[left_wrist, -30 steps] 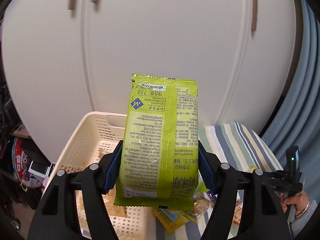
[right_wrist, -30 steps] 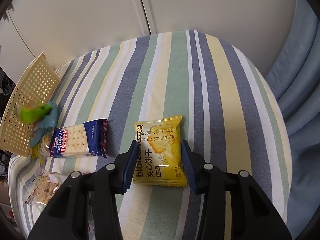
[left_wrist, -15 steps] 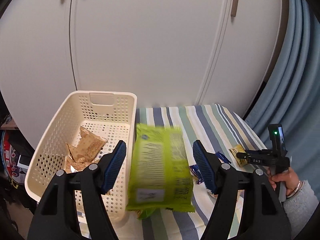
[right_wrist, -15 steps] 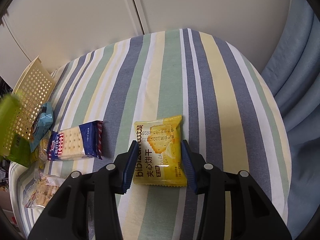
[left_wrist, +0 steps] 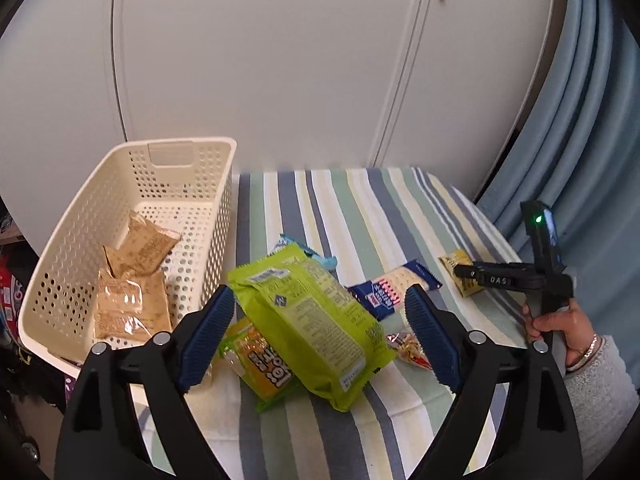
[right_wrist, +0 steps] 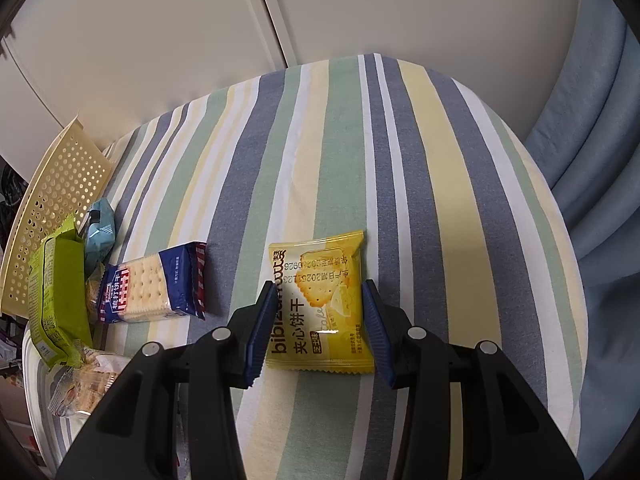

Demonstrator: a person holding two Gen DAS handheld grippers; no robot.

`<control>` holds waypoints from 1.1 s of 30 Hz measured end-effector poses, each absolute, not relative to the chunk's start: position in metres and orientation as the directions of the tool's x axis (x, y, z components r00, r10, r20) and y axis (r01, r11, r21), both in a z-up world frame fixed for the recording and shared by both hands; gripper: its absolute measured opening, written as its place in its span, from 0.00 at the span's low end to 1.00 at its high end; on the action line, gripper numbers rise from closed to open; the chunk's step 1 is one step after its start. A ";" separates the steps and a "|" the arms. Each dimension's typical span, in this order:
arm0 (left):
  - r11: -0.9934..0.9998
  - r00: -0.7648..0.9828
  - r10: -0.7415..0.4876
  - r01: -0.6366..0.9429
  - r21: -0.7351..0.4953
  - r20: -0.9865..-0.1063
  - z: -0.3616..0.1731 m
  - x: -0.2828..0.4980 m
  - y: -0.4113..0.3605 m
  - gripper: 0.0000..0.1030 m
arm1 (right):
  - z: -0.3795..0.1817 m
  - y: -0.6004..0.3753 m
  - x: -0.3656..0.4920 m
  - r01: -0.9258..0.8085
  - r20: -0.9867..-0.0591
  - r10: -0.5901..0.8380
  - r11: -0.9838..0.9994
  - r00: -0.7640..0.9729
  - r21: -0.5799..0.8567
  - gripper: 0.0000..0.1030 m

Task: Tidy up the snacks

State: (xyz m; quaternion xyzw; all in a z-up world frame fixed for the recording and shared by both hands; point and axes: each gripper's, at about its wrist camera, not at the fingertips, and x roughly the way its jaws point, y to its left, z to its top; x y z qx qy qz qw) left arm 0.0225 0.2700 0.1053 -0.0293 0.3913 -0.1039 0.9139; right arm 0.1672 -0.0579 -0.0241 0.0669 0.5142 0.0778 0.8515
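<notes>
My left gripper (left_wrist: 316, 340) is open and holds nothing. The green snack bag (left_wrist: 312, 320) lies flat on the striped tablecloth (left_wrist: 360, 208), just beyond its fingers. The bag rests partly on an orange packet (left_wrist: 260, 364), right of the cream perforated basket (left_wrist: 172, 156). Several brown packets (left_wrist: 132, 280) sit inside the basket. My right gripper (right_wrist: 318, 320) is shut on a yellow cookie packet (right_wrist: 320, 292), which lies flat on the cloth. In the right wrist view the green snack bag (right_wrist: 56, 292) shows at far left.
A blue cracker pack (right_wrist: 152, 284), a light blue packet (right_wrist: 100, 236) and a clear-wrapped snack (right_wrist: 80, 380) lie between the basket (right_wrist: 52, 200) and the yellow packet. White cupboard doors (left_wrist: 280, 60) stand behind the table. A blue curtain (left_wrist: 580, 120) hangs on the right. A hand (left_wrist: 560, 320) holds the right gripper.
My left gripper opened and the green bag fell from it onto the table beside the basket, landing on the orange packet. The right gripper stayed in place on the yellow packet.
</notes>
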 end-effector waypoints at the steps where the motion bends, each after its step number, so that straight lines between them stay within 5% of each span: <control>1: 0.980 0.661 -0.196 0.149 -0.129 -0.724 0.097 0.023 0.264 0.95 | -0.024 -0.058 0.167 -0.064 -0.865 0.203 0.979 0.459 0.196 0.42; 17: 0.998 0.561 0.047 -0.068 0.011 -0.827 0.024 0.070 0.219 0.96 | -0.019 -0.065 0.164 -0.069 -0.836 0.265 0.962 0.480 0.265 0.42; 23: 0.996 0.624 0.075 -0.078 0.033 -0.778 0.032 0.057 0.220 0.72 | -0.019 -0.066 0.164 -0.067 -0.834 0.271 0.960 0.480 0.273 0.42; 33: 0.999 0.735 -0.004 -0.025 -0.033 -0.678 0.083 0.027 0.225 0.67 | -0.019 -0.065 0.164 -0.059 -0.841 0.255 0.964 0.477 0.259 0.42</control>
